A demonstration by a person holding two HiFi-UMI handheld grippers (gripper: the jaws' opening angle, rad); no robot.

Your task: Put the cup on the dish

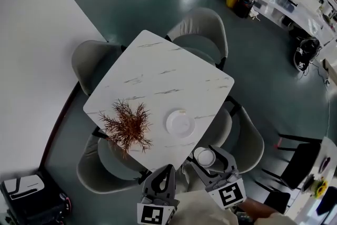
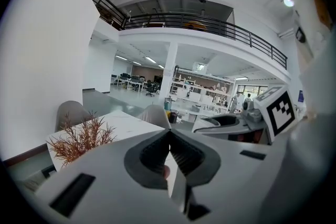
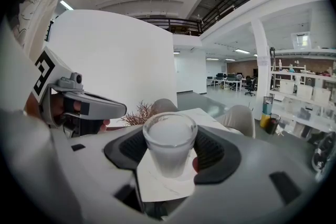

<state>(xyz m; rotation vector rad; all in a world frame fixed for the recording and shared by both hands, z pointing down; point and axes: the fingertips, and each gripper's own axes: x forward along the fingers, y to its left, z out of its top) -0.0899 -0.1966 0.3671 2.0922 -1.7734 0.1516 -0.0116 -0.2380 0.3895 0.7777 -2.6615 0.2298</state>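
A small frosted glass cup [image 3: 169, 147] stands upright between the jaws of my right gripper [image 3: 170, 159], which is shut on it. In the head view the cup [image 1: 204, 156] and right gripper [image 1: 209, 160] hover just off the near corner of the white marble table [image 1: 158, 68]. The round white dish [image 1: 180, 123] lies bare on the table, a short way beyond the cup and to its left. My left gripper [image 1: 164, 172] hangs beside the right one below the table's near edge. Its jaws [image 2: 169, 152] are shut with nothing between them.
A dried reddish-brown plant [image 1: 127, 125] stands on the table left of the dish. Grey chairs [image 1: 202, 31] surround the table, one [image 1: 245, 142] just right of the cup. A black bag [image 1: 31, 195] sits on the floor at lower left.
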